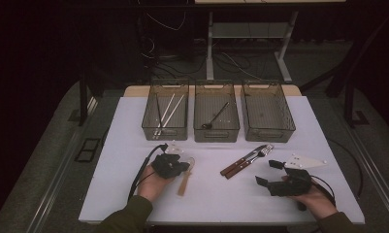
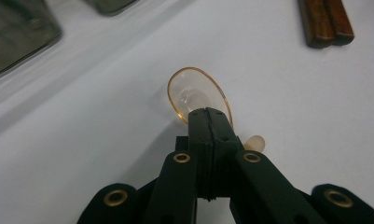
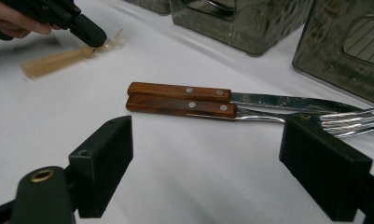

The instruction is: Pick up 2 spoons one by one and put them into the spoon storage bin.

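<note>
left gripper [image 2: 208,114] had its fingers pinched shut on the neck of a clear amber-rimmed spoon [image 2: 194,93], which lay on the white worktop [image 1: 211,194] in front of the left bin [image 1: 166,116]. right gripper [image 3: 205,154] sat with fingers wide, holding nothing, just short of a wood-handled knife [image 3: 180,91] and fork [image 3: 184,107] lying side by side, touching.
</note>
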`<state>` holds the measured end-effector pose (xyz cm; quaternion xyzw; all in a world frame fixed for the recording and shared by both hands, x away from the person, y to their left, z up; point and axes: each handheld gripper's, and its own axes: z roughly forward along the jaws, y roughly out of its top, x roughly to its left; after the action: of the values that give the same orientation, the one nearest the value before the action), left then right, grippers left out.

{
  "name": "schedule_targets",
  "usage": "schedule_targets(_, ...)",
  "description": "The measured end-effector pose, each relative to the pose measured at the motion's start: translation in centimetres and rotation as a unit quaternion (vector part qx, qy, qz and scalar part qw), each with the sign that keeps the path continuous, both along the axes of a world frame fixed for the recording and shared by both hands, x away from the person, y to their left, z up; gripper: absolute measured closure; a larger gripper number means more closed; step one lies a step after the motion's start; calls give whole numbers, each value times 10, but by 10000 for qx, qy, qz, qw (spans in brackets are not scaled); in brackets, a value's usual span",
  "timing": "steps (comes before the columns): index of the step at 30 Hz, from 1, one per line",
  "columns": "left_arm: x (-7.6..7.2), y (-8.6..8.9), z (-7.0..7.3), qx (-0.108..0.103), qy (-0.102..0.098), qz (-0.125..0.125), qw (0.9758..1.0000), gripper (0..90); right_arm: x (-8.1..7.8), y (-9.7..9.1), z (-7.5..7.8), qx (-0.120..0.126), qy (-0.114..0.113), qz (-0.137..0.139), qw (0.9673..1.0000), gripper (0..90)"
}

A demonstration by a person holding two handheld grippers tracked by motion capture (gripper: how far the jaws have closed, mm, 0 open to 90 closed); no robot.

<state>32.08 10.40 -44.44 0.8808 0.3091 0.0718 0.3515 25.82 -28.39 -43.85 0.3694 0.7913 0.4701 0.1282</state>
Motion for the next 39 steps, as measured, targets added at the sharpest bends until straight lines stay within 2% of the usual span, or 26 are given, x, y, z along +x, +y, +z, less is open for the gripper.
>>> schedule_targets(10, -3, -33, 0, -28, 24, -399, 9992, 894, 0, 0, 0, 8, 11, 1, 10000, 176)
schedule_targets(11, -4, -36, 0, -44, 85, -421, 9991, 894, 0, 0, 0, 9, 10, 2, 10000, 176)
schedule_targets(14, -6, -44, 0, -2, 49, -656, 9978, 894, 0, 0, 0, 13, 5, 7, 10000, 175)
schedule_targets(17, -9, -51, -1, -41, 52, -734, 9973, 894, 0, 0, 0, 14, 7, 10, 10000, 176)
schedule_targets(18, -11, -52, -1, -63, 105, -679, 9976, 894, 0, 0, 0, 13, 7, 9, 10000, 176)
schedule_targets(20, -10, -50, 0, -68, 35, -745, 9972, 893, 0, 0, 1, 16, 8, 12, 10000, 175)
schedule_targets(21, -11, -49, 1, -153, 62, -641, 9978, 893, -1, 0, 1, 15, 4, 12, 10000, 175)
schedule_targets(22, -11, -45, 4, -144, 9, -704, 9974, 892, -1, 0, 1, 20, 4, 12, 10000, 176)
schedule_targets(23, -13, -41, 7, -219, 28, -649, 9976, 887, -1, 0, 1, 18, 1, 11, 10000, 176)
schedule_targets(24, -15, -36, 10, -245, -44, -670, 9974, 858, -1, -1, 1, 19, -7, 12, 10000, 176)
schedule_targets(26, -23, -27, 14, -391, -57, -537, 9978, 822, -1, -1, 1, 34, -11, 0, 10000, 176)
schedule_targets(29, -33, -11, 17, -532, -5, -489, 9974, 732, 0, -1, 1, 31, -2, 4, 10000, 175)
schedule_targets(31, -41, -2, 16, -630, 116, -412, 9971, 675, -1, -1, 1, 23, 3, 10, 10000, 175)
schedule_targets(34, -52, 4, 12, -582, 177, -390, 9974, 617, -1, 0, 1, 20, -7, 7, 10000, 175)
schedule_targets(36, -57, 5, 11, -564, 190, -380, 9975, 611, -1, 0, 0, 7, 4, 13, 10000, 176)
schedule_targets(39, -59, 2, 7, -390, 194, -442, 9981, 611, -1, 1, 0, 2, 9, 8, 10000, 175)
